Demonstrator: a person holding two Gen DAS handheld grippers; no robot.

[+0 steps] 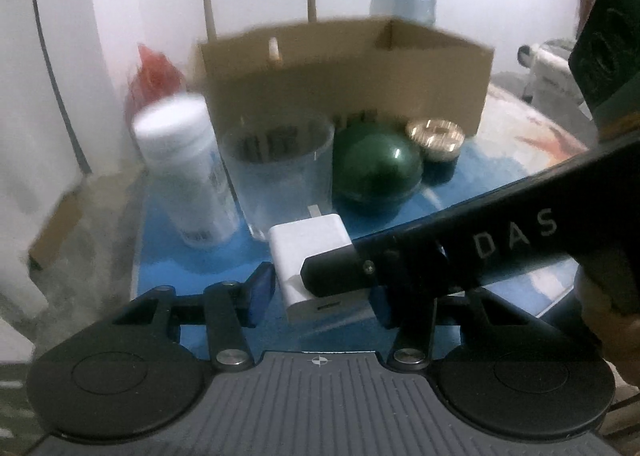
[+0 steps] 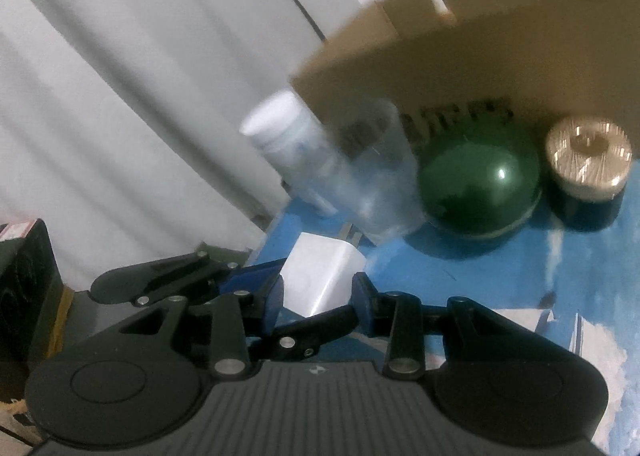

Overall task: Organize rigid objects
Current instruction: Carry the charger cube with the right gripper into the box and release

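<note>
White charger between right tongs, left tongs flanking it

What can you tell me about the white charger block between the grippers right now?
The white charger block is a glossy plastic cube with rounded corners, two metal prongs on its far face and a slot port on its near face. It sits tilted above the blue table mat, in front of the clear plastic cup. The right gripper clamps it; the left gripper brackets it too, contact unclear.

White charger sits between both hand-held grippers' fingers above blue table.
</note>
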